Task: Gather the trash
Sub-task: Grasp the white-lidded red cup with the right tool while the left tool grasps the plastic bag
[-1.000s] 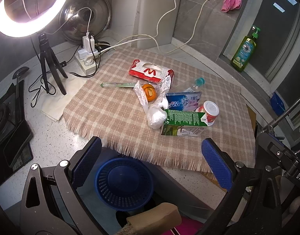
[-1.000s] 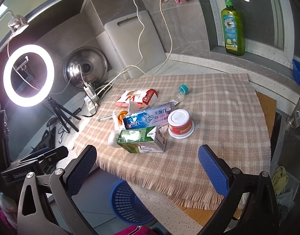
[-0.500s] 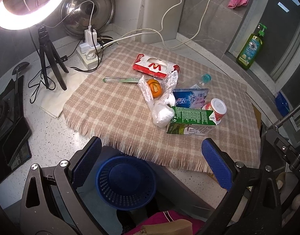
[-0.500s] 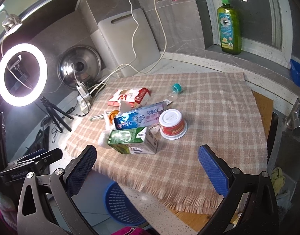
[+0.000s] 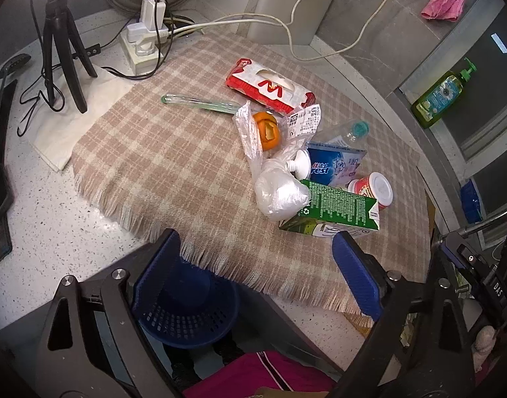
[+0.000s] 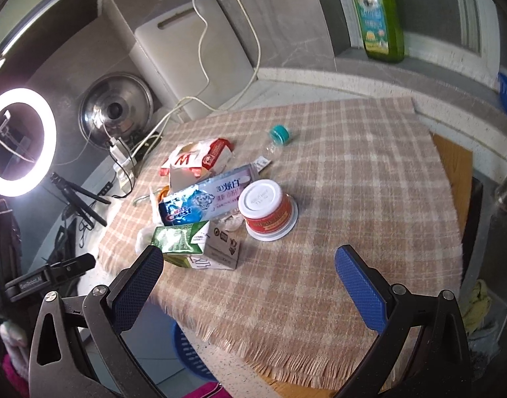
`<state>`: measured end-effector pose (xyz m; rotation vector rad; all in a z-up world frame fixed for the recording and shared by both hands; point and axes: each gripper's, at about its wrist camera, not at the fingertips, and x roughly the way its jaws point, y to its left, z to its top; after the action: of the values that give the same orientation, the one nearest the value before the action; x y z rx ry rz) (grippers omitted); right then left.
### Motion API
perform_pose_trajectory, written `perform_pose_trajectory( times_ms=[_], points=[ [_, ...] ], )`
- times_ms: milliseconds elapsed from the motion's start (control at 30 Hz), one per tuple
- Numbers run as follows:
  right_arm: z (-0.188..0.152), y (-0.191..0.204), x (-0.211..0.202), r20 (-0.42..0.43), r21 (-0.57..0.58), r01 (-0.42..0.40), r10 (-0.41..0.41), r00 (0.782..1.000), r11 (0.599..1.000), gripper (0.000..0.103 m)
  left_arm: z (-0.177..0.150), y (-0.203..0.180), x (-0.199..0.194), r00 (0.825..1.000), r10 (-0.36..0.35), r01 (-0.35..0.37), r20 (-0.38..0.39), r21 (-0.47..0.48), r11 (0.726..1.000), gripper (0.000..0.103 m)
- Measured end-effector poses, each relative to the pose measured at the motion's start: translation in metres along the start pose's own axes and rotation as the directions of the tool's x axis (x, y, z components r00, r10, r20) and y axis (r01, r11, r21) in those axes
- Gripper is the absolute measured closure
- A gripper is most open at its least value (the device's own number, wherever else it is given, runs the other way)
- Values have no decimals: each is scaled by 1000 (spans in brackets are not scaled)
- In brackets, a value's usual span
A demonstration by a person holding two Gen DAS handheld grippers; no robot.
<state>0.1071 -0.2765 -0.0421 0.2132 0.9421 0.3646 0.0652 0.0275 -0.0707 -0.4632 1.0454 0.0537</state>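
Note:
A pile of trash lies on the checked cloth (image 5: 154,159): a green carton (image 5: 336,207) (image 6: 187,243), a Crest toothpaste box (image 5: 333,165) (image 6: 207,199), a red cup with a white lid (image 5: 376,189) (image 6: 265,209), a clear plastic bag (image 5: 280,192), an orange peel (image 5: 266,129), a red-white tissue pack (image 5: 270,88) and a teal-capped bottle (image 6: 280,134). A blue basket (image 5: 187,305) stands below the counter's edge. My left gripper (image 5: 253,248) hangs over the cloth's fringe, its jaws closing with nothing between them. My right gripper (image 6: 247,258) is open and empty, just short of the carton.
A ring light (image 6: 18,142) on a tripod (image 5: 61,43), a power strip (image 5: 144,39) with cables, a pot lid (image 6: 116,109) and a cutting board (image 6: 194,63) line the back. A green soap bottle (image 5: 442,96) stands on the window ledge.
Both grippers have come down and closer to the trash pile, which now fills more of each view. The left jaws stand slightly narrower.

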Motion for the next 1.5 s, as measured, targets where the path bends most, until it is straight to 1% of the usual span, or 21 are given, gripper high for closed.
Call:
perform_pose_trajectory(
  times_ms=[67,200,267,367,467,600,633,667,700,833,900,933,967,1167,1233,1333,1433,1500],
  points=[
    [4,-6,9,-21,18,-14,15,1000,1000,1,3,-3,9,1000,-10,10,-20,0,1000,16],
    [10,-16,28,-61,45,-39,42,997,998,1,8,-8,26,998,-21,22,-51,7,1000,24],
    [12,-19,38,-82,53,-47,52,995,997,1,11,-9,33,997,-32,32,-66,4,999,31],
    [15,-19,50,-98,42,-43,47,994,998,1,14,-10,39,996,-43,43,-74,-4,999,33],
    [19,-18,62,-112,22,-38,40,993,999,1,17,-11,45,995,-50,50,-87,-2,999,40],
    [24,-13,75,-123,-11,-27,25,992,1000,1,22,-10,52,994,-53,53,-92,-4,999,41],
    [25,-12,78,-123,-24,-21,18,992,999,2,23,-9,54,994,-52,52,-94,-6,999,45],
    [26,-9,82,-125,-38,-14,9,992,999,3,25,-8,56,994,-52,51,-98,-10,999,45],
    [27,-8,85,-129,-48,-7,1,992,999,5,26,-7,59,994,-52,52,-100,-12,999,45],
    [30,-1,99,-141,-83,12,-24,990,996,6,29,-4,63,994,-50,50,-101,-7,999,45],
    [32,1,104,-143,-103,23,-38,989,994,7,30,-3,64,994,-47,46,-101,-5,999,48],
    [33,3,107,-145,-112,31,-48,988,993,8,31,-2,65,994,-45,45,-101,-6,999,51],
    [33,3,110,-149,-121,40,-58,987,992,10,31,-1,65,994,-47,46,-99,-8,999,52],
    [35,4,125,-168,-143,68,-92,981,987,13,35,0,70,993,-57,55,-103,-25,998,52],
    [36,3,128,-169,-135,66,-88,982,989,13,35,-3,72,991,-76,73,-112,-33,997,52],
    [38,5,128,-169,-141,72,-95,981,987,13,34,-5,75,989,-84,81,-123,-32,996,52],
    [39,8,125,-170,-138,48,-71,983,989,13,34,-3,74,986,-111,104,-126,-61,993,52],
    [40,11,125,-165,-148,44,-68,984,988,13,34,-4,75,990,-83,79,-117,-39,996,52]
  ],
)
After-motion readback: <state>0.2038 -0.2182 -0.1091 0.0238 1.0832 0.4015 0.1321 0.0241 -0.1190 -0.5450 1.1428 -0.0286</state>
